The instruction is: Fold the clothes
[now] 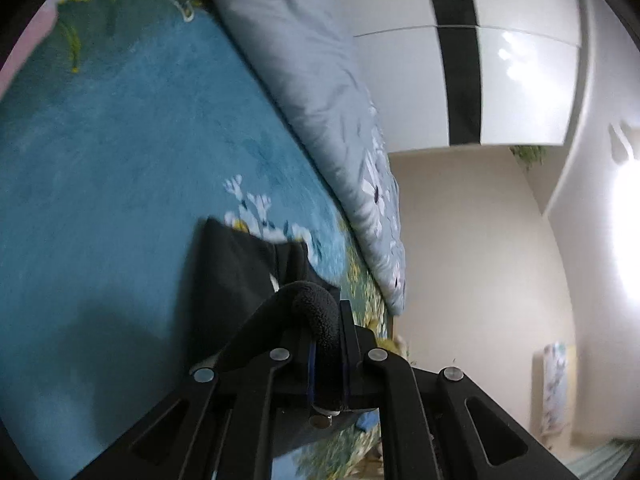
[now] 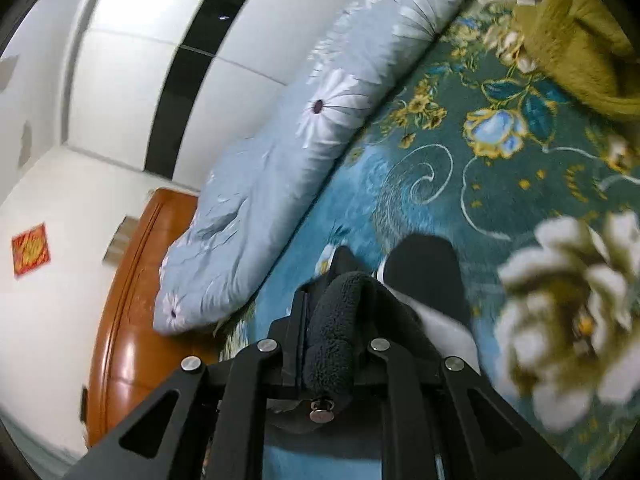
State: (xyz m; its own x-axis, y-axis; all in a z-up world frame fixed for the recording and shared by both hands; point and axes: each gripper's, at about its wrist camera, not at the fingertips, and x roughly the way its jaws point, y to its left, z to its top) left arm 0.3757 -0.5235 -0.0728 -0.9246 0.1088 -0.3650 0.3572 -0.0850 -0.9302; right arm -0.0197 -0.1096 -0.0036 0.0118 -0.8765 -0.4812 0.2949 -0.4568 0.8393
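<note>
A black fleece garment (image 1: 236,280) hangs over the teal flowered bedspread (image 1: 120,152). My left gripper (image 1: 326,320) is shut on a bunched fold of it, which bulges up between the jaws. In the right wrist view my right gripper (image 2: 332,308) is shut on another bunched fold of the same black garment (image 2: 428,276), which has a white lining patch showing. Both grippers hold the cloth lifted off the bed.
A rolled light-blue flowered quilt (image 1: 332,120) lies along the bed's far edge, also in the right wrist view (image 2: 272,168). An olive plush blanket (image 2: 580,44) lies at the far right. A wooden bed frame (image 2: 128,312) and white wardrobe (image 1: 460,80) stand beyond.
</note>
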